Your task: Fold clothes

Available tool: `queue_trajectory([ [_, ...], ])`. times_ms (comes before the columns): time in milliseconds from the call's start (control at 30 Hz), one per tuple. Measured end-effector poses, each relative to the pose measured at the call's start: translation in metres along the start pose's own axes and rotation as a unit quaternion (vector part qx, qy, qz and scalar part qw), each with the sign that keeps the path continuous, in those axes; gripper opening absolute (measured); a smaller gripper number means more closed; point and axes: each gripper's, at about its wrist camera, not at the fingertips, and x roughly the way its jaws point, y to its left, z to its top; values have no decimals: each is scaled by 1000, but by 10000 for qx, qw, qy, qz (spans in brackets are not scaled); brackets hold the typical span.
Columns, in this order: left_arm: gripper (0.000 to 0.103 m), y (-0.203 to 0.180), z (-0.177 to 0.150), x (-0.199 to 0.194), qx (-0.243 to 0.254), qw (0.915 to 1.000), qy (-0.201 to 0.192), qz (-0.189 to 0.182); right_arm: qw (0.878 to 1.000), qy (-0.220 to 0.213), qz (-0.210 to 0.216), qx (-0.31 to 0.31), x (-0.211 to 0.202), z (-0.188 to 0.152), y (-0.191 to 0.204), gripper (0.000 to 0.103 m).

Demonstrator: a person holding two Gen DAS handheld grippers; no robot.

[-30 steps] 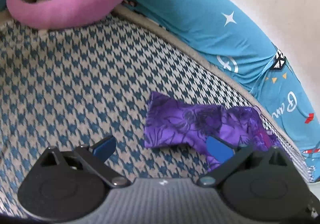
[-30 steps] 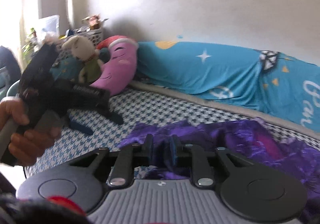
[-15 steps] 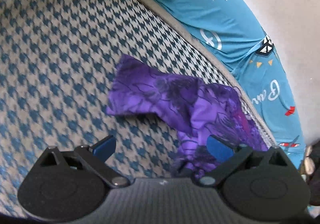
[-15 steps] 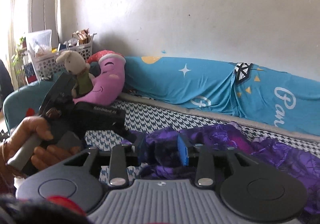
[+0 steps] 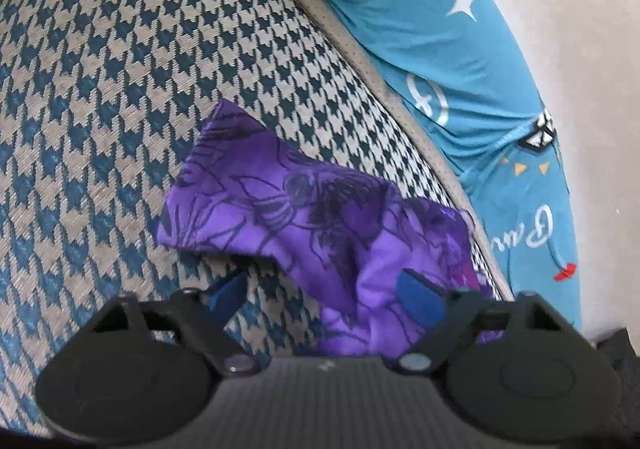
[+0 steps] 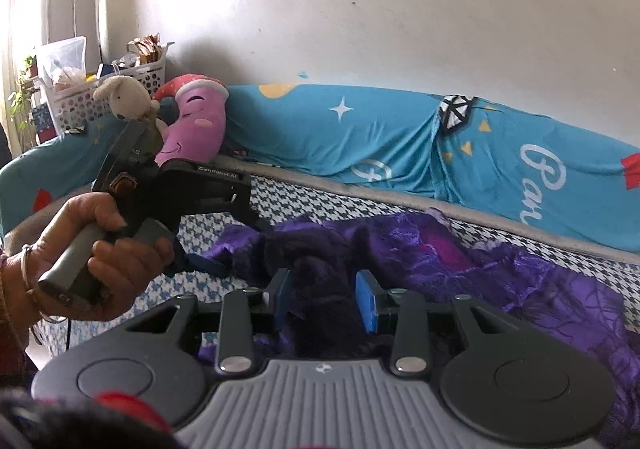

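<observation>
A purple cloth [image 5: 304,217] with dark flower lines lies bunched up on a bed cover [image 5: 100,89] with blue and tan checks. In the left wrist view the cloth runs from the middle down to about 5 o'clock. The left gripper [image 5: 324,295] sits low over it with its two blue pads wide apart. The right pad is on top of the cloth and the left pad is over the bare cover. It holds nothing.

In the right wrist view the right gripper [image 6: 326,299] has its pads apart too, with a dark lump of the purple cloth between them. The pads do not seem to squeeze it.

At 9 o'clock a hand [image 6: 96,261] holds the handle of the left tool. A pink moon toy [image 6: 196,121] and a small bunny toy [image 6: 126,97] rest at about 10 o'clock. A long blue pillow [image 6: 360,137] lies along the wall.
</observation>
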Motion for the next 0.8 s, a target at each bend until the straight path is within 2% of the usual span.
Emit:
queue_trajectory([
  [167,63,4,2,7,-290,9995,-136,35,9999,70,-57,55,-1,-4,-7,36],
  [233,46,4,2,8,-356,9991,-205,51,9999,88,-98,30,-1,-5,-8,36],
  [267,42,3,2,9,-387,9990,-239,49,9999,99,-110,27,-1,-6,-8,36],
  [300,33,2,2,10,-383,9989,-253,50,9999,110,-117,25,0,-6,-9,36],
  [333,25,-1,1,11,-329,9991,-253,87,9998,116,-127,27,0,-7,-10,36],
  [433,15,-11,-3,13,-37,9988,-382,320,9998,111,-173,74,1,-7,-12,36],
  [567,9,-25,-7,3,371,9955,-700,522,9993,104,-306,165,3,-8,-17,36],
  [633,9,-36,-9,-10,739,9889,-1044,760,9989,110,-396,240,5,-8,-21,36],
  [667,9,-41,-9,-18,922,9829,-1296,923,9985,123,-439,299,5,-8,-23,36],
  [800,9,-57,-9,-52,1470,9531,-2215,1445,9970,152,-565,504,9,-8,-30,36],
])
